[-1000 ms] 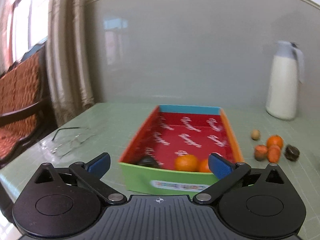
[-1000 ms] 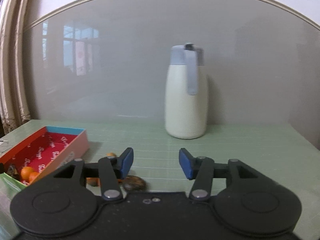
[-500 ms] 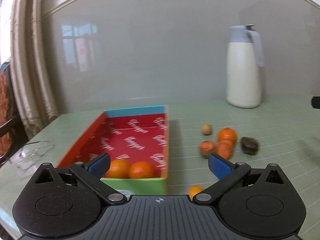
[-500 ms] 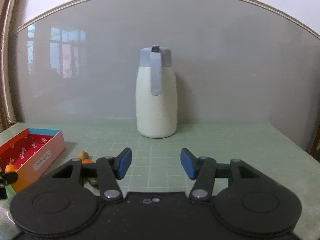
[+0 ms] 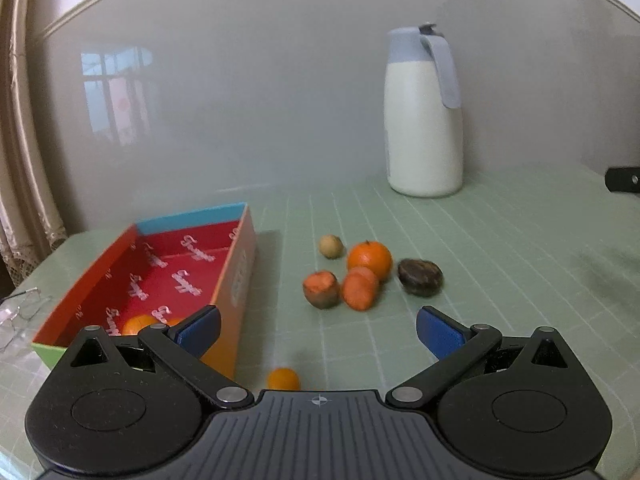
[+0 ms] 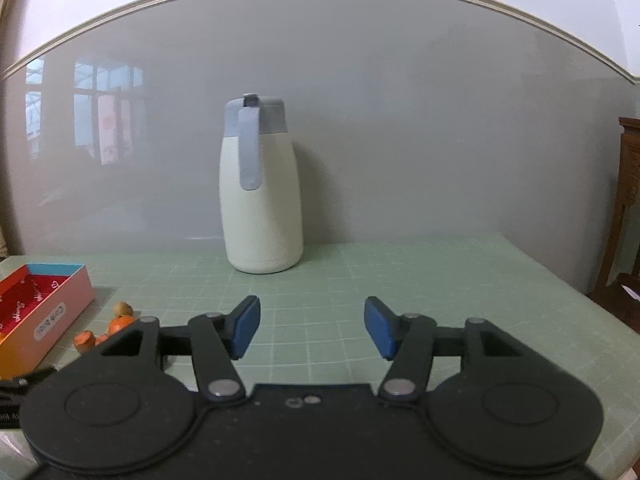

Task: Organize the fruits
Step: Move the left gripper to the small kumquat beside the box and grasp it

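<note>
On the green mat [image 5: 500, 240], right of the box [image 5: 236, 280], lies a loose cluster of fruit. Taking the box as landmark: a small tan fruit [image 5: 331, 246] sits farthest back, an orange [image 5: 369, 260] just right of it, two reddish-orange pieces [image 5: 321, 289] [image 5: 360, 288] in front, touching or nearly so, and a dark brown fruit [image 5: 420, 276] at the far right of the group. One small orange fruit [image 5: 283, 379] lies alone near the box's front right corner, close against the tool body.

Left gripper [image 5: 318, 330]: jaws spread wide, nothing between the blue pads. Its left finger [image 5: 198, 330] overlaps the box's right wall in view; the right finger [image 5: 438, 332] is over bare mat. The cluster lies ahead of the gap, clear of both fingers; the lone small orange lies below and behind the fingertips.

Inside the box, red lining with white lettering; an orange [image 5: 138, 324] shows at the front end, partly hidden by the left finger.

Right gripper [image 6: 312, 328]: jaws opening, partway apart, nothing between them, only mat. It faces a white jug [image 6: 262, 200] with grey-blue lid, standing at the wall well right of the box. In this view the box [image 6: 44, 316] is at far left, with parts of the cluster [image 6: 120, 320] just beside it, left of the fingers.

Spectacles [image 5: 16, 316] lie left of the box.
</note>
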Demonstrator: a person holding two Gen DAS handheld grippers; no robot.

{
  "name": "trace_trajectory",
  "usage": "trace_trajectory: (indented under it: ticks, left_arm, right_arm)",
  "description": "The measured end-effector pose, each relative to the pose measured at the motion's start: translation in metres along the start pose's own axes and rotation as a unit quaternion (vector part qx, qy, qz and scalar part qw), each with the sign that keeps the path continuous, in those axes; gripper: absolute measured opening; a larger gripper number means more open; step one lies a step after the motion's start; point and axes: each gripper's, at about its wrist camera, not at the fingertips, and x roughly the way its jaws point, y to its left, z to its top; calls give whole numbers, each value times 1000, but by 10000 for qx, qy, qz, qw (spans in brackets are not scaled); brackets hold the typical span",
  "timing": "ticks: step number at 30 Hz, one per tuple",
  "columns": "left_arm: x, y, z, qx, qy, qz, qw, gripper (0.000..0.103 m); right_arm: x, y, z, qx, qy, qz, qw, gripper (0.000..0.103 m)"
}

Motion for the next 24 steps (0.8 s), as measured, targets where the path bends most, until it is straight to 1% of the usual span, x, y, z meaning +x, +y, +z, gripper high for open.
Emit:
trace_trajectory:
  ticks: [4,13,14,15,16,17,18,22,23,24]
  left_arm:
    - [-11,-7,-4,224,-52,-32,9997,103]
    - [-11,4,-11,69,175,55,9998,102]
    - [-10,5,-12,49,197,80,9998,97]
    - [-9,8,-12,5,242,67,9997,84]
    - [-6,12,-13,-79,330,22,9994,78]
    - [-3,15,-14,-169,414,-18,9990,70]
    - [-1,18,-15,-251,472,-34,9986,67]
    - [2,20,-19,-268,503,77,9983,67]
    - [5,20,-20,-262,555,72,9981,66]
    - [6,20,-20,-285,576,63,9979,62]
  right_arm:
    - [1,-4,1,89,-8,10,10000,59]
    - [7,15,3,113,8,164,9998,60]
    - [7,16,3,116,0,182,9998,60]
    - [6,17,4,123,-3,195,9997,60]
    - [6,19,4,132,3,208,9997,60]
    - [7,20,4,142,13,220,9997,60]
    - [6,21,4,145,13,229,9996,60]
    - [5,26,4,127,4,251,9996,61]
    - [5,26,4,133,0,250,9996,61]
    - [5,26,4,136,12,248,9996,62]
